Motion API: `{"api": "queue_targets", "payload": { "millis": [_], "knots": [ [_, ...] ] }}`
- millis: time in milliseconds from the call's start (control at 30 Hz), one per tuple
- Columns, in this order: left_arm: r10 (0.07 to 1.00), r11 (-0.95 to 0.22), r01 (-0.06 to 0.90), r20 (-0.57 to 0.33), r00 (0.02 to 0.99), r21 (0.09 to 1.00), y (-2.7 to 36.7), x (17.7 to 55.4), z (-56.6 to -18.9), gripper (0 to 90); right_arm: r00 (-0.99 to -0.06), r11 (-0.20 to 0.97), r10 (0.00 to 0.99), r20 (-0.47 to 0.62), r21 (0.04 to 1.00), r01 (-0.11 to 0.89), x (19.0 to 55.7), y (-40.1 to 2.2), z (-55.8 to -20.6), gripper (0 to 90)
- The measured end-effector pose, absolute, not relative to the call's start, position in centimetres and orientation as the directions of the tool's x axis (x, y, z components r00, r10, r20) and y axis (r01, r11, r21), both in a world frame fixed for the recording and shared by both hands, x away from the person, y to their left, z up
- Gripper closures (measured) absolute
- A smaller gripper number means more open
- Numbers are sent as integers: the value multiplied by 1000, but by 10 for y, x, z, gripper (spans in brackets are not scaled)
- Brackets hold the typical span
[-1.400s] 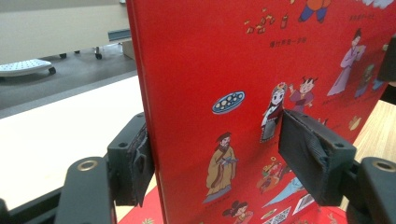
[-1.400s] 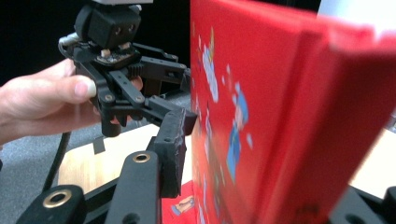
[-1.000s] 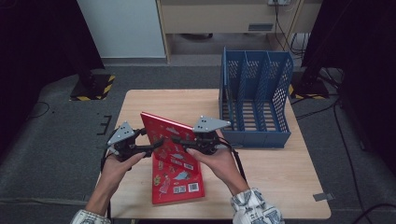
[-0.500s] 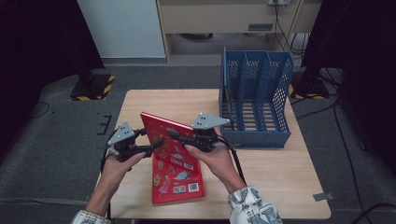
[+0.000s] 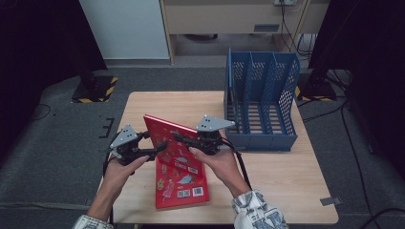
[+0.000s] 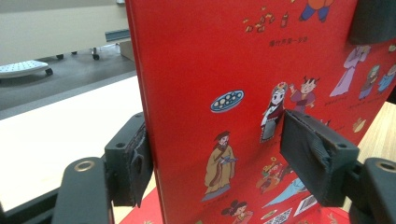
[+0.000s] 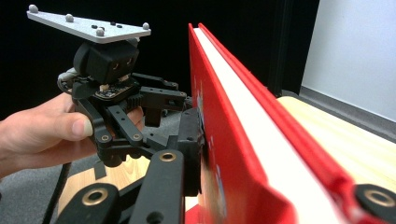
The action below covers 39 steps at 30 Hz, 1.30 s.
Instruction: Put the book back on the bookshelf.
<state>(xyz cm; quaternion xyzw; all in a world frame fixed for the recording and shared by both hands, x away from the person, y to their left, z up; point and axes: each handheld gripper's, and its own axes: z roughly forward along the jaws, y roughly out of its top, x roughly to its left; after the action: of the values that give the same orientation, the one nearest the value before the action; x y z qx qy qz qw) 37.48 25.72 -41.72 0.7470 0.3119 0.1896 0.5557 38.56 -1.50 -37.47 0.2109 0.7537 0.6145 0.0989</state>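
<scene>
A red picture book (image 5: 168, 138) stands tilted on its edge over the table, held from both sides. My left gripper (image 5: 160, 148) reaches in from the left; one pad sits behind the book's edge (image 6: 140, 93) and the other on its illustrated cover (image 6: 215, 154). My right gripper (image 5: 179, 138) comes from the right, and its jaws have just been closing onto the book's covers (image 7: 280, 168), with the white pages (image 7: 261, 135) between them. A second red book (image 5: 184, 188) seems to lie flat underneath. The right gripper view also takes in the left gripper (image 7: 170, 105).
A blue perforated file rack (image 5: 260, 102) with three slots stands at the table's far right. The wooden table (image 5: 282, 186) has bare room at the right front and at the back left. Grey floor surrounds it.
</scene>
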Motion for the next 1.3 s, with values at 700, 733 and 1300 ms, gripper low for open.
{"api": "queue_targets", "payload": {
  "millis": [700,733,1300],
  "knots": [
    [809,-201,418,-91,581,886,281,363,-468,104,-854,128,503,132,966,225,387,-25,-373,796],
    [813,-193,425,-98,574,885,283,364,-469,104,-853,126,505,131,967,223,387,-26,-373,796],
    [859,-269,502,-31,511,822,290,367,-488,62,-829,105,542,140,967,232,386,-36,-370,797]
  ]
}}
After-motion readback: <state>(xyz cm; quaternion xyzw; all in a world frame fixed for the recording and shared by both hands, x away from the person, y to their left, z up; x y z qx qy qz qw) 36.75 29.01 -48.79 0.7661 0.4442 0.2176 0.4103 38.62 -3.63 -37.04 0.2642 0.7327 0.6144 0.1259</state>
